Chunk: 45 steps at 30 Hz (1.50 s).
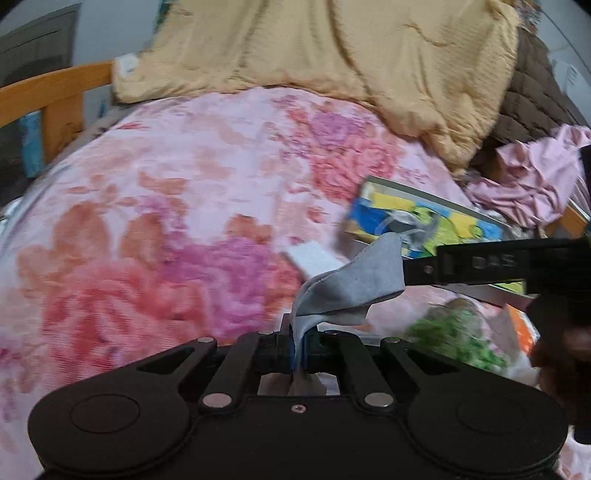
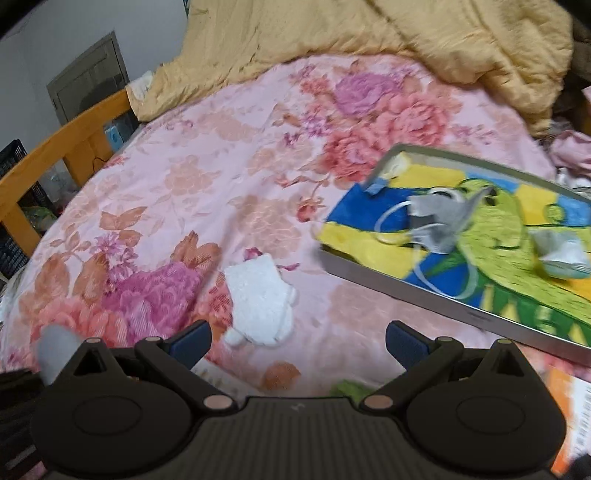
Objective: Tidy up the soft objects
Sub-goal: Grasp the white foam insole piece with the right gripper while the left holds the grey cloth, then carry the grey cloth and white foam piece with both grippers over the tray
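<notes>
Pinched in the left gripper [image 1: 300,354], a grey cloth [image 1: 347,284] hangs; the right gripper [image 2: 298,341], wide open and empty, probably sits just near of the white sponge [image 2: 260,304].

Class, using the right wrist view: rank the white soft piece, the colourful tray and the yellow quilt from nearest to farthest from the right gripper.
1. White soft piece, just ahead of the open right gripper.
2. Colourful tray, ahead to the right.
3. Yellow quilt, bunched at the bed's far end.
</notes>
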### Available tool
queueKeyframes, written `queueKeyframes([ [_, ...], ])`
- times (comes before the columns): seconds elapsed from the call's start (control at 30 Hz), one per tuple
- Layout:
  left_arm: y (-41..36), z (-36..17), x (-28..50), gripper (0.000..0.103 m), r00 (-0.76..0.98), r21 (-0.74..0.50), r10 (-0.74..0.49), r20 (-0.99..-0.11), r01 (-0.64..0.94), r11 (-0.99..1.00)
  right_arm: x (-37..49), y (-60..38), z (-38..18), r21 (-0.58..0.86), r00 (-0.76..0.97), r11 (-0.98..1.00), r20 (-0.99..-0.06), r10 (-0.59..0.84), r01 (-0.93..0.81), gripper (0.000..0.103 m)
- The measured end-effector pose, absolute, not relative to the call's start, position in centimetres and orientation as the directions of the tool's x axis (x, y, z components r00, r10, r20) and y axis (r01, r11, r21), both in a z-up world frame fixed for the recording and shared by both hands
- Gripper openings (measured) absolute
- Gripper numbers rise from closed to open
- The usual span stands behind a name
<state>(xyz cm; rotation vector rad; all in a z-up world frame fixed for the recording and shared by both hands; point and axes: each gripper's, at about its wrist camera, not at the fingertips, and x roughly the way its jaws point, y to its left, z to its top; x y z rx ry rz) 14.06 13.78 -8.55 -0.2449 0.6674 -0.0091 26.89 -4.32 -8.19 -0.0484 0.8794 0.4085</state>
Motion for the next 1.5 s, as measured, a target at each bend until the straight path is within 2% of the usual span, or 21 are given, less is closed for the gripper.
queueKeyframes([
  [0.23,16.8,-8.5,13.9,0.003,0.782,-0.221,-0.057,-0.621,-0.105,0.97,30.8,-0.3,-12.1,0.105,0.499,0.913,-0.809,0.31,-0.395,0.099],
  [0.3,17.2,-8.5,14.0,0.004,0.781,-0.221,-0.058,-0.622,-0.104,0.97,31.4,0.6,-12.9,0.099,0.475,0.907,-0.826,0.305,-0.41,0.093],
  [0.33,17.3,-8.7,14.0,0.004,0.779,-0.217,-0.056,-0.624,-0.105,0.971,31.7,1.1,-13.2,0.1,0.459,0.901,-0.834,0.307,-0.422,0.085],
  [0.43,17.3,-9.0,14.3,0.004,0.773,-0.223,-0.06,-0.631,-0.107,0.969,32.1,2.1,-13.7,0.064,0.445,0.898,-0.851,0.277,-0.436,0.081],
  [0.47,17.3,-9.1,14.3,0.004,0.772,-0.224,-0.061,-0.633,-0.107,0.969,32.1,2.2,-13.9,0.06,0.435,0.898,-0.859,0.268,-0.435,0.073],
  [0.57,17.0,-9.3,14.6,0.004,0.77,-0.229,-0.065,-0.635,-0.107,0.967,32.3,2.2,-14.2,0.045,0.424,0.907,-0.873,0.24,-0.42,0.061],
  [0.77,16.3,-8.9,14.6,0.004,0.774,-0.231,-0.067,-0.63,-0.104,0.967,30.8,0.5,-12.3,0.08,0.477,0.915,-0.833,0.279,-0.395,0.06],
  [1.03,14.7,-7.2,14.5,0.004,0.796,-0.239,-0.07,-0.602,-0.095,0.966,26.8,-5.5,-6.3,0.172,0.571,0.936,-0.754,0.325,-0.306,0.06],
  [1.5,3.3,-2.5,16.3,0.004,0.818,-0.273,-0.265,-0.511,0.138,0.952,16.9,-20.8,1.5,0.142,0.721,0.987,-0.675,0.154,-0.079,0.061],
])
